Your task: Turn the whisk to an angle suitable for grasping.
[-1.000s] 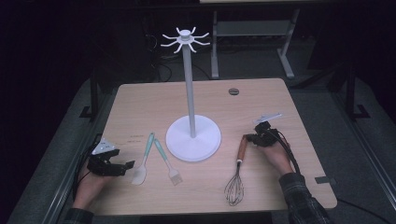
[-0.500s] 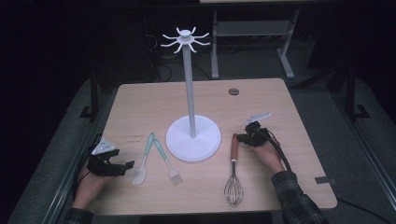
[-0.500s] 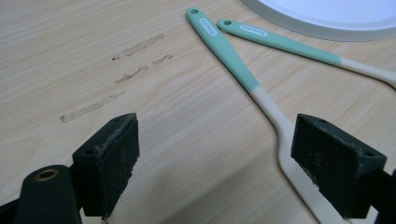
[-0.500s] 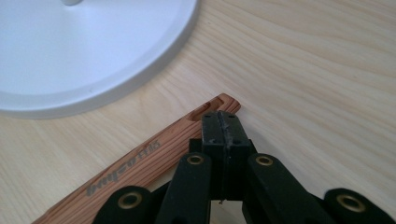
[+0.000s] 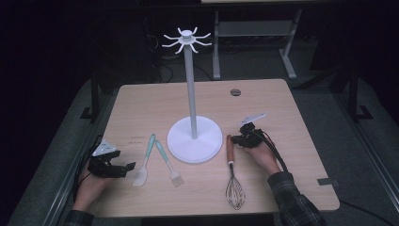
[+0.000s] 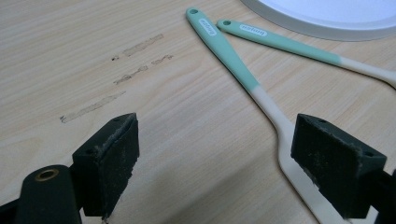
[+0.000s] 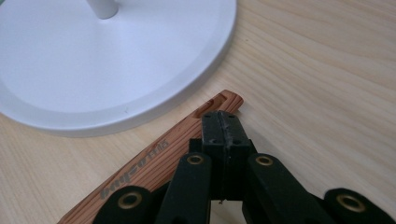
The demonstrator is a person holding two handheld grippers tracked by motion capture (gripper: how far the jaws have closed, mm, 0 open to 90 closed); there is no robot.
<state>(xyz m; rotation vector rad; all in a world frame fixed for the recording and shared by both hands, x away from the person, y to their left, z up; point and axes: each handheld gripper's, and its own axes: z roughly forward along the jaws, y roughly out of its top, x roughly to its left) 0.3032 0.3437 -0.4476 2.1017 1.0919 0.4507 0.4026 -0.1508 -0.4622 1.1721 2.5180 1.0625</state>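
On the right half of the counter point(image 5: 141, 103), a whisk point(image 5: 232, 175) lies flat with its wooden handle pointing away from the person and its wire head toward the near edge, just beside the round white base of the utensil stand point(image 5: 195, 139). Right at the far end of that handle sits the right tool point(image 5: 236, 139), its two black jaws pressed flat together with nothing between them; in the right gripper view the closed tips point(image 7: 223, 122) hover over the slotted end of the handle, and whether they touch the wood cannot be told. The right hand point(image 5: 261, 155) lies low on the counter behind it, forearm in a plaid sleeve coming in from the near edge. Left of the stand lie two mint-handled utensils, one spatula point(image 5: 144, 162) and one basting brush point(image 5: 167, 162), their handle ends close together and their heads spread apart. Beside the spatula's head rests the left tool point(image 5: 123, 168), jaws wide apart and empty, low over the counter near its left edge, held by the left hand point(image 5: 91, 181).
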